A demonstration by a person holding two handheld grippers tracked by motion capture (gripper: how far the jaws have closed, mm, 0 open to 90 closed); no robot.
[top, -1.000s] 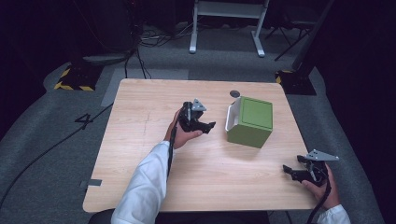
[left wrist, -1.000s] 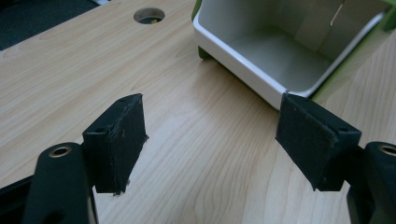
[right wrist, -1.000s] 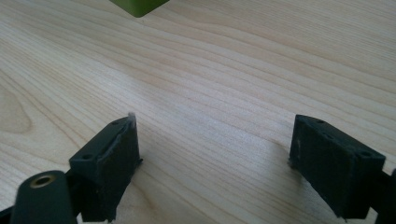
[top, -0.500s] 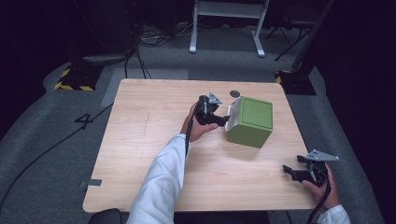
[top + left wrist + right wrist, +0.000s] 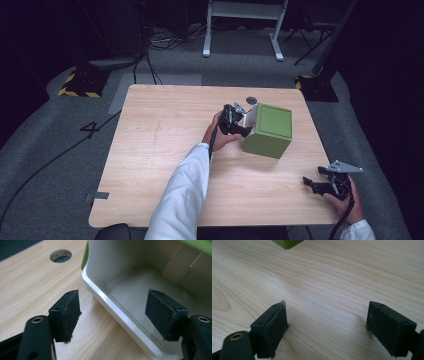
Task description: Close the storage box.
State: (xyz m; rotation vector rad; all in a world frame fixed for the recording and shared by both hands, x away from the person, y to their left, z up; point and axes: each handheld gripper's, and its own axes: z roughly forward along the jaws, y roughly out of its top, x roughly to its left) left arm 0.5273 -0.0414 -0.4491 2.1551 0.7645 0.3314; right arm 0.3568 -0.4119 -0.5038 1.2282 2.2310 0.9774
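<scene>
Light wooden table point(image 5: 165, 165) carries a green box with a white inside point(image 5: 269, 131), lying on its side near the far right corner, open mouth facing the person's left. Just beyond it, a round hole in the tabletop point(image 5: 251, 100), close to the far edge.

Left gripper point(image 5: 240, 124) sits at the box's open mouth. In the left gripper view, the white rim of the box point(image 5: 117, 312) runs between the two black pads point(image 5: 68, 312): one pad outside over bare wood, the other inside the cavity. Jaws have just been closing, yet a clear gap shows on both sides of the wall; nothing is clamped. The box's depths are half cut off by the frame's top edge; a pale flap inside is hard to read.

Right gripper point(image 5: 320, 182) rests near the near right corner, well apart from the box, held by the right hand point(image 5: 345, 197), whose wrist runs off the bottom edge. Its jaws stand spread, bare wood between them. In the right gripper view, a green corner of the box pokes in at the top.
</scene>
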